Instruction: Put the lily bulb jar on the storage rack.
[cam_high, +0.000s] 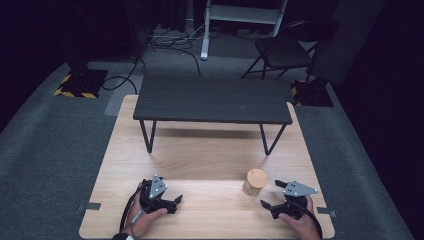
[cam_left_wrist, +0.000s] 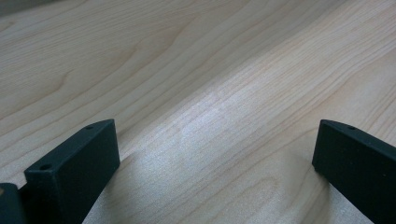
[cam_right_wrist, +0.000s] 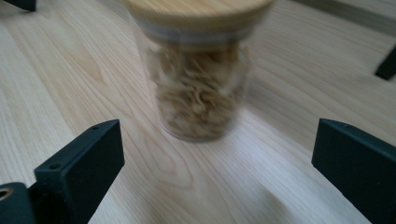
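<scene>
Item one: a clear jar (cam_high: 255, 182) with a wooden lid, packed with pale shredded strands, standing upright on the light wood table (cam_high: 210, 150) at about 5 o'clock of its surface, well inside the near and right edges. Item two: right tool (cam_high: 281, 197), hand-held, resting low just beside the jar at its 4 o'clock, jaws spread wide and gripping nothing; its own view puts the jar (cam_right_wrist: 198, 70) centred ahead of the gap and not yet between the jaws, which suggests an approach lined up for a side grasp on the glass body. Item three: left tool (cam_high: 170, 200), hand-held at 7 o'clock of the table, jaws likewise parted and empty, over bare wood (cam_left_wrist: 210, 93), apparently parked clear of the jar. Item four: a low dark bench (cam_high: 212, 99) on thin legs across the far half, at 12 o'clock. Open room: a broad bare strip between bench legs and tools; the jar has free space at every side.
</scene>
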